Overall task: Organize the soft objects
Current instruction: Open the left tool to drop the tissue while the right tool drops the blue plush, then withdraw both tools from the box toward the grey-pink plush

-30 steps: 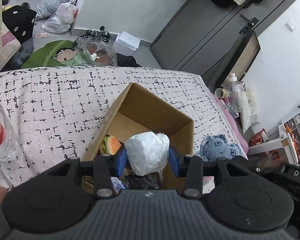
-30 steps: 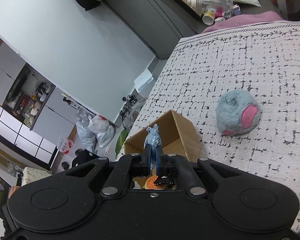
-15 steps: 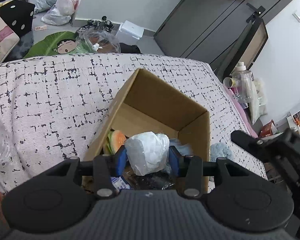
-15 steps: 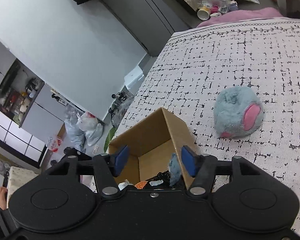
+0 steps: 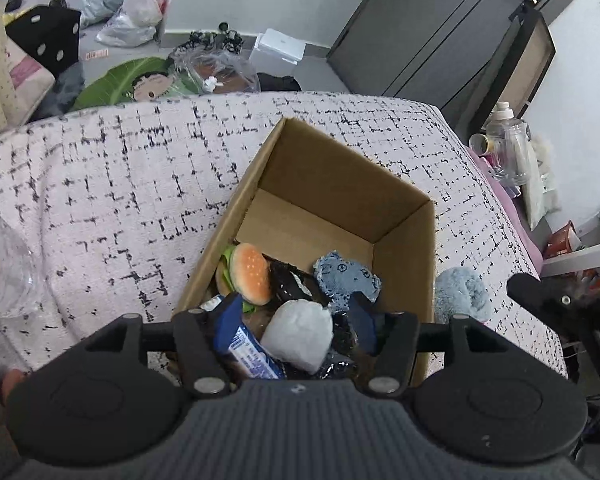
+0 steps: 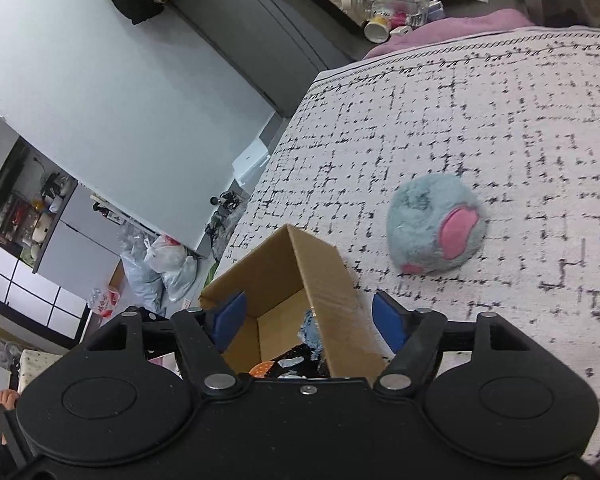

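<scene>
A cardboard box point(image 5: 404, 240) sits on the checked bedspread and also shows in the right wrist view point(image 6: 324, 280). Inside lie a burger plush point(image 5: 250, 278), a flat blue plush point(image 5: 346, 278), a black item and a blue carton point(image 5: 246, 350). My left gripper point(image 5: 296, 326) is open over the box's near end; a white soft bundle point(image 5: 298, 334) lies between its fingers, apart from both pads. My right gripper point(image 6: 310, 320) is open and empty above the box's corner. A fluffy blue ball with a pink patch point(image 6: 436, 228) lies on the bed right of the box point(image 5: 462, 294).
A clear plastic bottle point(image 5: 0, 268) lies at the bed's left edge. Beyond the bed's far edge are bags point(image 5: 132, 12), a green cartoon cushion point(image 5: 128, 84) and a white box point(image 5: 278, 48) on the floor. Bottles and cups point(image 6: 384, 0) stand by the bed's right side.
My right gripper opened and dropped the flat blue plush into the box, then drew back. My left gripper moved over the box and opened, letting go of the white bundle.
</scene>
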### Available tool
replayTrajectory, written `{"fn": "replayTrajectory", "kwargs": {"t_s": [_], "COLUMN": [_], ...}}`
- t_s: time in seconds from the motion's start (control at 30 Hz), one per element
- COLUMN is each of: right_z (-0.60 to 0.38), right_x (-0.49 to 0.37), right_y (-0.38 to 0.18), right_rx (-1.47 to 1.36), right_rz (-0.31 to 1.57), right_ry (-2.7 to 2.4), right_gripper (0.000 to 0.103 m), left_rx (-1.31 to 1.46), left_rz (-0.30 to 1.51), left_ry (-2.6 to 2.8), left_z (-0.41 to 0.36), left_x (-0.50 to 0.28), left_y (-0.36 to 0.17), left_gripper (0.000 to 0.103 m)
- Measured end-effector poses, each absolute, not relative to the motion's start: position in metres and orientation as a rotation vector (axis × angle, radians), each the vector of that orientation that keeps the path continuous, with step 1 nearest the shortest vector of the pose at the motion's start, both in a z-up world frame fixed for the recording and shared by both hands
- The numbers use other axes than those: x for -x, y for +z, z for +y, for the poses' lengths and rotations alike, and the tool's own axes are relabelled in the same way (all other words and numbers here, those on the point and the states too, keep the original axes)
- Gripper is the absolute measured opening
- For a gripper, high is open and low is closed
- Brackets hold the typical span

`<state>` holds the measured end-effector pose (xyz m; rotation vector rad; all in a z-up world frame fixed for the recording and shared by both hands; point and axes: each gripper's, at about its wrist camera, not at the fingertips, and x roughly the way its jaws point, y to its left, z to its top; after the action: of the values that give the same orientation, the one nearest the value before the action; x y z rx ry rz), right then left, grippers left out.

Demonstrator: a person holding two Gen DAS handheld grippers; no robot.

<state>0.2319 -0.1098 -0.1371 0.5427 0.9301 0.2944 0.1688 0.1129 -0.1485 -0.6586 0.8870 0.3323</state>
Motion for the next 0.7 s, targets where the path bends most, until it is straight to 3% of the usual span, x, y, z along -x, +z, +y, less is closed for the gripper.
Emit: {"fn": "replayTrajectory", "kwargs": {"t_s": [0.1,0.33,0.4,0.7], "right_z": [-0.116,-0.129,-0.133,-0.152], "right_x": [-0.228,-0.213,-0.209,-0.195], "right_y": [-0.129,-0.109,-0.105,-0.089], "right_rx": [-0.538,-0.513,-0.509,-0.477], "right_rz": [0.922,0.884,0.884,0.874], "right_ry": [0.293,0.298,0.301,0.325], "right_gripper": [0.072,0.082,0.082,0.088], "left_rx": [0.636,0.598,0.587,0.516], "left_rz": [0.862,0.835,0.832,0.826], "left_ry": [0.339,0.343,0.341,0.322], "left_z": [0.107,0.097,0.093,0.071], "left_x": [-0.164,-0.154,-0.151,-0.143], "left_y": [-0.135,-0.111,-0.106,-0.085], "left_gripper": [0.067,0.071,0.078,0.08]}}
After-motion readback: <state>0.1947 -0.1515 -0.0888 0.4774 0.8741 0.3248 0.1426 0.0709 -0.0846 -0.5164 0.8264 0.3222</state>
